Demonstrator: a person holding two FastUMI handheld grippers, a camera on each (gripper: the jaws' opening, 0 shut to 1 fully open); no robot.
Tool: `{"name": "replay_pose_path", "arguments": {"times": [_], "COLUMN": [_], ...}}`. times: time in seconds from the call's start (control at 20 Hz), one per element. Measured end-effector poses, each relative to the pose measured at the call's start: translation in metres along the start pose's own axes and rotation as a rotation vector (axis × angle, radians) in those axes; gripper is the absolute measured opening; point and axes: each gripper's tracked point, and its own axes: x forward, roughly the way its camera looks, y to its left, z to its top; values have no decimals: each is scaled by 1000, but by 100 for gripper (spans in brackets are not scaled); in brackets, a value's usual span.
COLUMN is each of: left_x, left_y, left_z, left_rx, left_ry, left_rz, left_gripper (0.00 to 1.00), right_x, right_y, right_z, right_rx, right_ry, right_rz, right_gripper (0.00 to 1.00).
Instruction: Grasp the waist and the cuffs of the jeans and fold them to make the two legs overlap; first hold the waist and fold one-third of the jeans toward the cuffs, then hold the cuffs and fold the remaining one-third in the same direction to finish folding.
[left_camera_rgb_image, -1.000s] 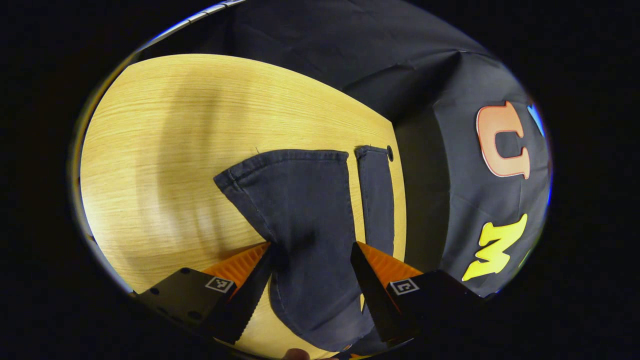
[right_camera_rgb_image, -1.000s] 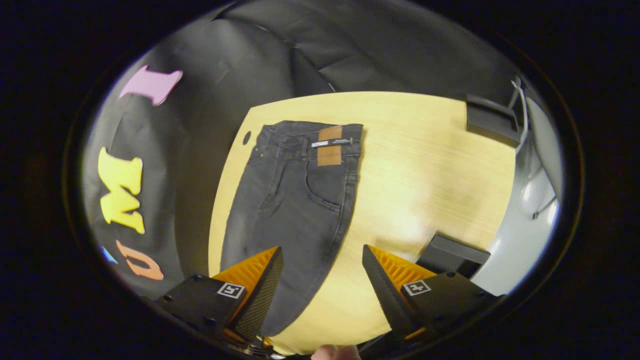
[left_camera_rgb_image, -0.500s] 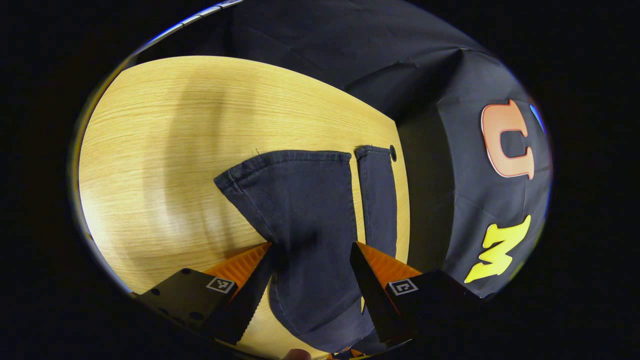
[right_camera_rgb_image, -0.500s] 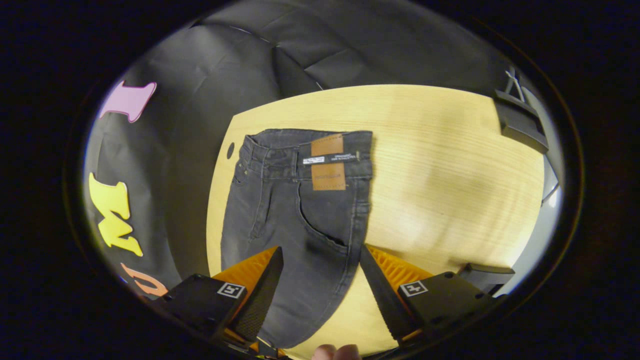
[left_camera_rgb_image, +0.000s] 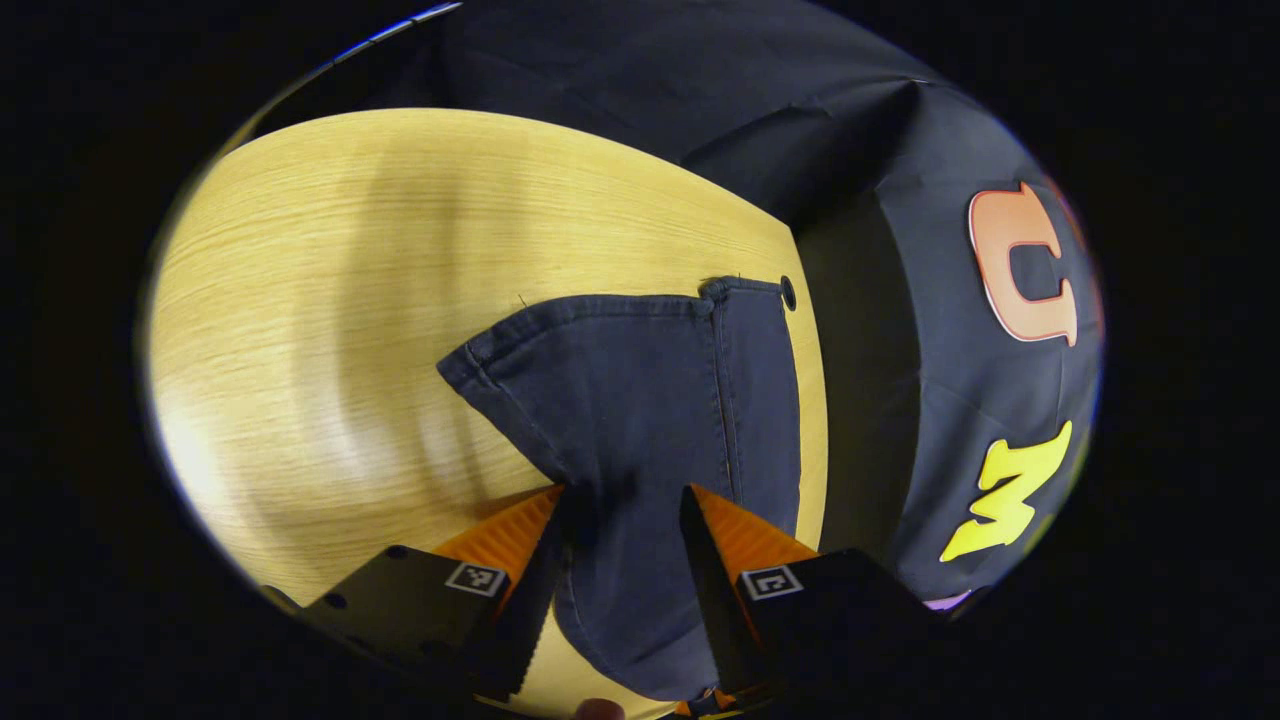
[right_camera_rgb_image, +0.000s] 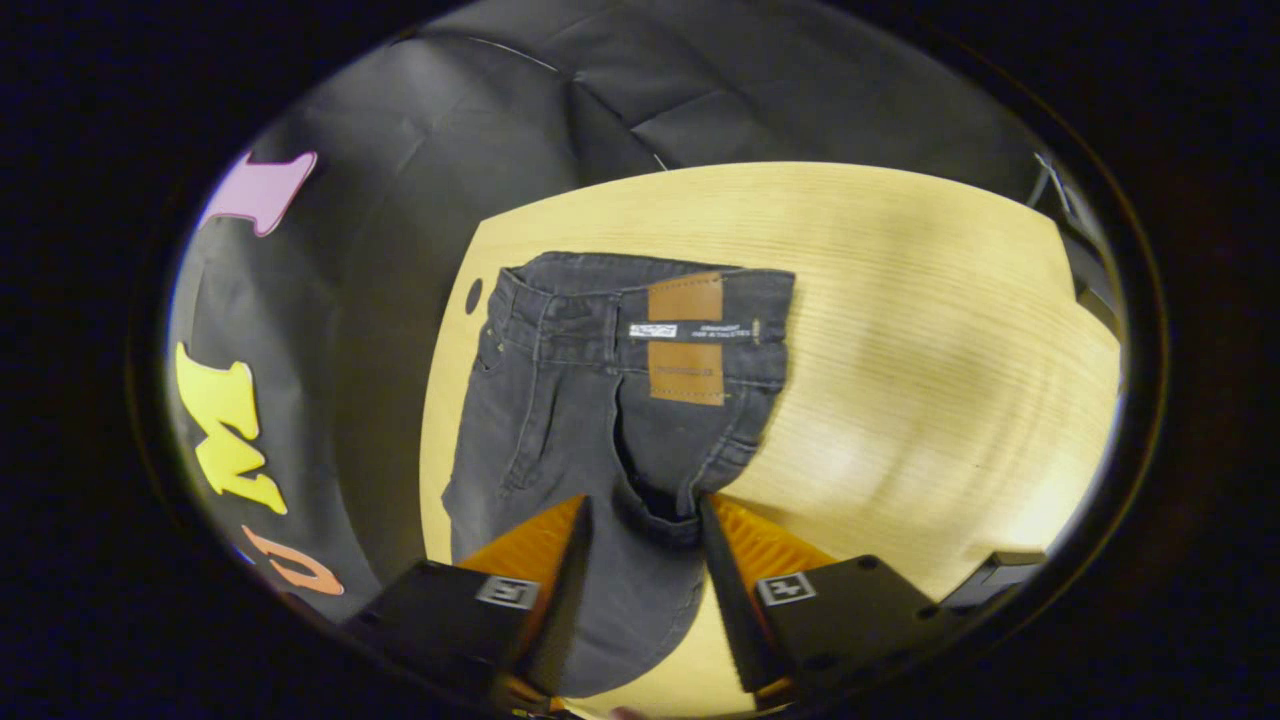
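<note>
Dark denim jeans (left_camera_rgb_image: 640, 400) lie on a light wooden table (left_camera_rgb_image: 330, 250). In the left gripper view the two cuffs (left_camera_rgb_image: 600, 308) lie side by side and touching near the table's right edge. My left gripper (left_camera_rgb_image: 622, 500) is shut on the wider leg, whose cloth narrows between its fingers. In the right gripper view the jeans (right_camera_rgb_image: 550, 410) show their waist (right_camera_rgb_image: 600, 275) with a brown leather patch (right_camera_rgb_image: 686, 338) at the far end. My right gripper (right_camera_rgb_image: 645, 505) is shut on the hip below the pocket, where the denim puckers.
The booth's black cloth wall runs close along the jeans' side of the table (right_camera_rgb_image: 900, 300). A small round hole (left_camera_rgb_image: 788, 293) sits by the cuffs and another hole (right_camera_rgb_image: 473, 296) by the waist. A dark block (right_camera_rgb_image: 1000, 575) stands at the right table edge.
Both grippers closed in on the denim. The gap between the two legs at the cuffs closed. The right gripper moved up toward the waist, and the pocket area bunched.
</note>
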Motion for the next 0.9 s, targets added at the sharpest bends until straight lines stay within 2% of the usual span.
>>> {"name": "replay_pose_path", "arguments": {"times": [0.05, 0.1, 0.15, 0.2, 0.25, 0.35, 0.4, 0.6, 0.8, 0.9], "left_x": [2, 5, 4, 3, 0, -3, -6, -23, -41, -46], "left_y": [3, 7, 11, 12, 11, 14, 13, 2, -40, -57], "left_z": [0, 0, 1, 1, 1, 2, 3, -3, 5, 6], "left_rx": [-3, -5, -9, -12, -8, -18, -33, -52, -48, -45], "left_ry": [4, 4, 3, 3, 7, 2, 8, 67, 58, 80], "left_rz": [15, 33, 56, 62, 61, 81, 85, 103, 48, 46], "left_gripper": [60, 41, 29, 29, 14, 10, 7, 4, 4, 4], "right_x": [-3, -3, -12, -1, -1, -8, -12, -34, -63, -74], "right_y": [-3, -1, -4, -4, -2, 2, 4, 20, 58, 82], "right_z": [-1, 0, 2, -1, 0, 0, 1, 1, 3, 11], "right_rx": [21, 30, 36, 38, 35, 37, 40, 17, -6, -21], "right_ry": [5, 15, 12, 16, 19, 22, 23, 22, 23, 11], "right_rz": [3, 0, -16, -16, -16, -8, 0, 48, 122, 168], "right_gripper": [34, 15, 15, 11, 6, 6, 2, 1, 1, 0]}}
